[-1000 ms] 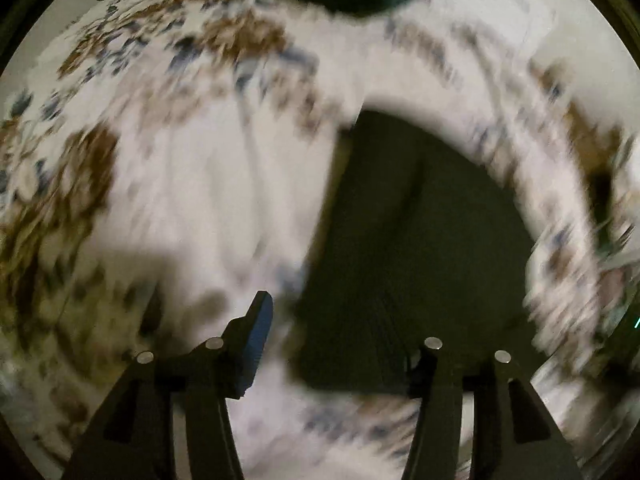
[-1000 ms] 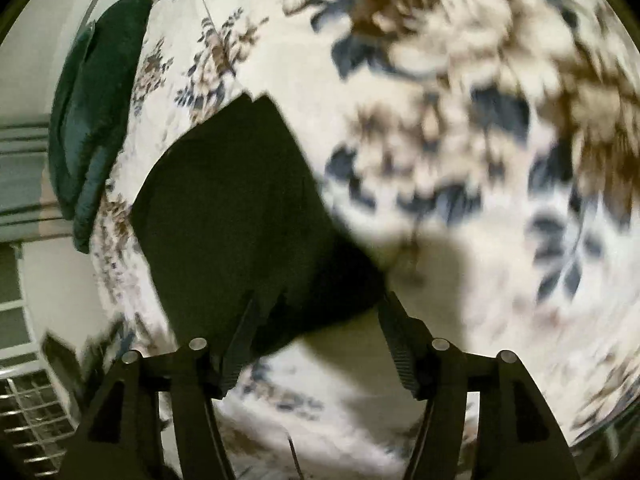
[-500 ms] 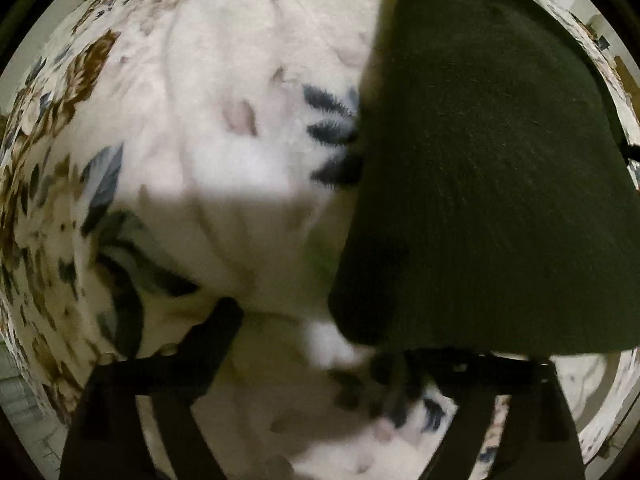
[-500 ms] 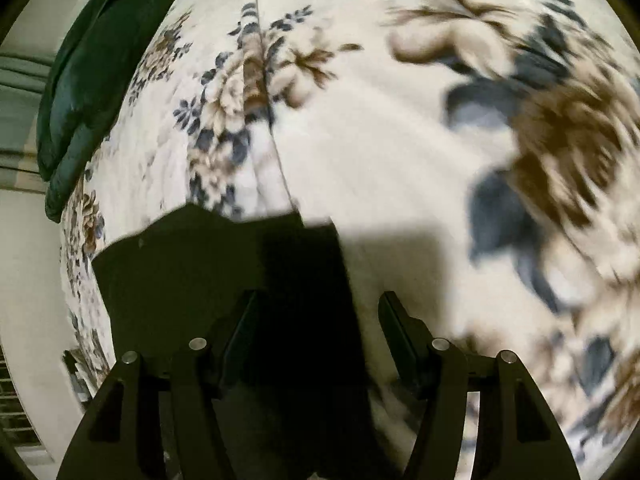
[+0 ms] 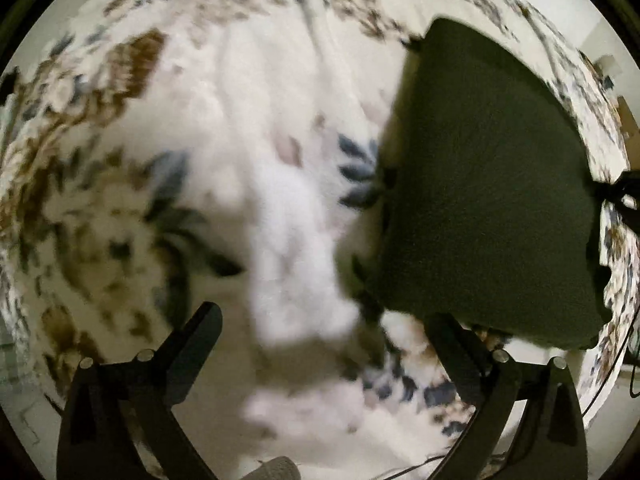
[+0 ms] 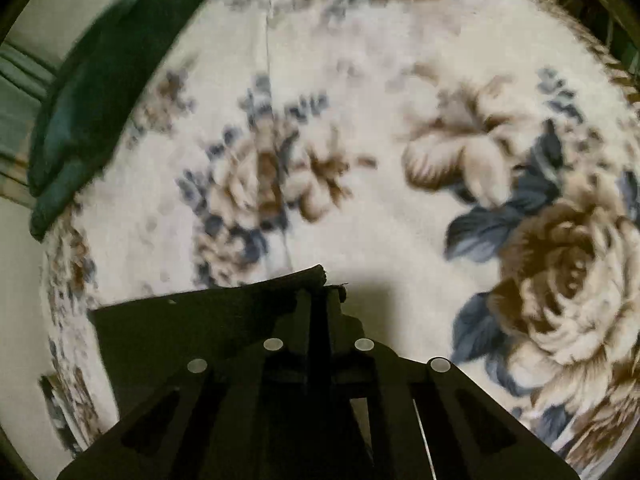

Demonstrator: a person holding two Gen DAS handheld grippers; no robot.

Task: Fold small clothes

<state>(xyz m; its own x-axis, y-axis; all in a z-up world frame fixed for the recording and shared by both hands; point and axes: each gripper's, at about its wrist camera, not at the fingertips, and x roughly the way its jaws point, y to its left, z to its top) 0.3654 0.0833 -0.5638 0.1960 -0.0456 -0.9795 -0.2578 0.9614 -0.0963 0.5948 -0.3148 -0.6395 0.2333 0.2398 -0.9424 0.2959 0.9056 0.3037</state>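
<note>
A small dark cloth (image 5: 480, 200) lies flat on a floral bedspread (image 5: 248, 128), at the right of the left wrist view. My left gripper (image 5: 324, 320) points down at the bedspread just left of the cloth's near corner. Its jaws are opening, wide apart, with only bedspread between them. The right fingertip (image 5: 444, 332) sits at the cloth's lower edge. In the right wrist view the dark cloth (image 6: 180, 340) lies at lower left, and my right gripper (image 6: 320, 284) is shut on its far corner.
A dark green folded blanket (image 6: 100, 92) lies at the far left edge of the bed. The floral bedspread (image 6: 400, 200) stretches ahead and to the right of the cloth. A thin cable (image 5: 624, 344) hangs past the bed's right edge.
The left jaws spread from half open to wide, and the left gripper sank toward the bed. The right gripper slid across the cloth to its corner and shut there.
</note>
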